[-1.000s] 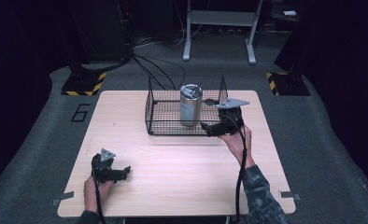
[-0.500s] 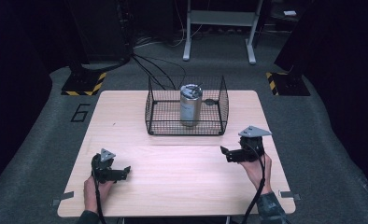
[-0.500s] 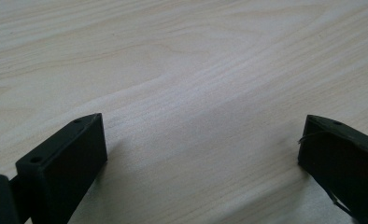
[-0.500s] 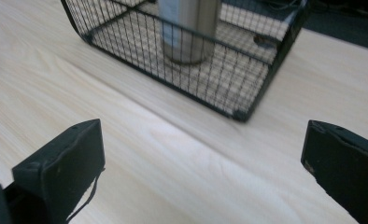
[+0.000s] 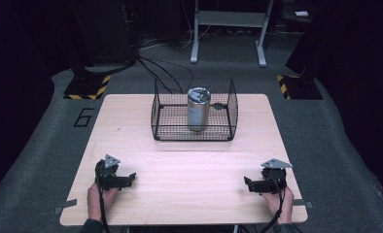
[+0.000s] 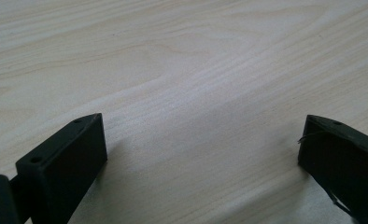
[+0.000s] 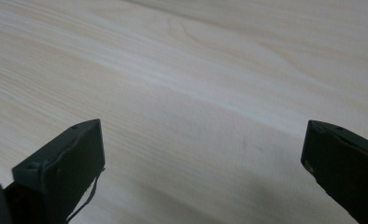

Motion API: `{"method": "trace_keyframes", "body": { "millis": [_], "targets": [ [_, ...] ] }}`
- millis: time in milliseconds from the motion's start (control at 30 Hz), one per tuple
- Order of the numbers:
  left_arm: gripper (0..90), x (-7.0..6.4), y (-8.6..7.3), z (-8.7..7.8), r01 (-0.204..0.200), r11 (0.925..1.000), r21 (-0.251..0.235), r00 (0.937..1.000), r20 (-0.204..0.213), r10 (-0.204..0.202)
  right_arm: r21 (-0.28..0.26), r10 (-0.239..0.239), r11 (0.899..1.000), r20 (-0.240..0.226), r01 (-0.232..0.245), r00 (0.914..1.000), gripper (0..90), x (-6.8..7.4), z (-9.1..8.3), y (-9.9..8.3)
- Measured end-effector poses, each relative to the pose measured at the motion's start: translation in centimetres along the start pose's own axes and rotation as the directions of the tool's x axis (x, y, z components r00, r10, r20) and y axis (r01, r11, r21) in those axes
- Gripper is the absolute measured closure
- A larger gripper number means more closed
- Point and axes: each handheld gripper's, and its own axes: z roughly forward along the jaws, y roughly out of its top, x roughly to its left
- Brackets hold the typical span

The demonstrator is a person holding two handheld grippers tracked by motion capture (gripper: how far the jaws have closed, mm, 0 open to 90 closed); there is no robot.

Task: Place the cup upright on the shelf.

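Observation:
A silver metal can (image 5: 198,108) stands upright inside a black wire basket (image 5: 163,119) at the back middle of the wooden table (image 5: 189,160). My left gripper (image 5: 131,178) rests on the table near the front left corner, held by a hand. My right gripper (image 5: 248,184) rests near the front right corner, also in a hand. Both point toward the table's middle. In the left gripper view the gripper (image 6: 201,154) is open over bare wood. In the right gripper view the gripper (image 7: 203,156) is open too, with nothing between its jaws.
A small dark object (image 5: 219,105) lies in the basket beside the can. Cables (image 5: 155,73) run across the grey floor behind the table. A metal stand (image 5: 228,29) and yellow-black striped bases (image 5: 87,90) sit further back. The floor bears a number 6 (image 5: 84,116) at the left.
My right gripper has drawn back from the basket's right side to the front right corner of the table. The left gripper has stayed put.

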Motion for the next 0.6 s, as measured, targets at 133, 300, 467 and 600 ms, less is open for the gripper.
{"method": "trace_keyframes", "body": {
  "millis": [133,300,467,600],
  "targets": [
    [1.0,0.0,0.0,0.0,0.000,1.0000,0.000,1.0000,0.000,0.000,0.018,0.034,0.999,0.033,-0.035,0.9989,0.0,-0.9,0.3,-1.6],
    [1.1,0.0,0.0,0.0,0.000,1.0000,0.000,1.0000,0.000,0.000,0.015,0.039,0.999,0.068,-0.040,0.9969,0.0,-1.6,0.3,-2.5],
    [1.1,0.0,0.0,0.0,0.000,1.0000,0.000,1.0000,-0.001,0.000,0.004,0.024,1.000,0.090,-0.025,0.9957,0.0,-1.7,0.4,-2.7],
    [1.0,0.0,0.0,0.0,0.000,1.0000,0.000,1.0000,-0.001,0.000,0.007,0.029,1.000,0.090,-0.030,0.9955,0.0,-1.7,0.4,-2.7]
  ]
}}
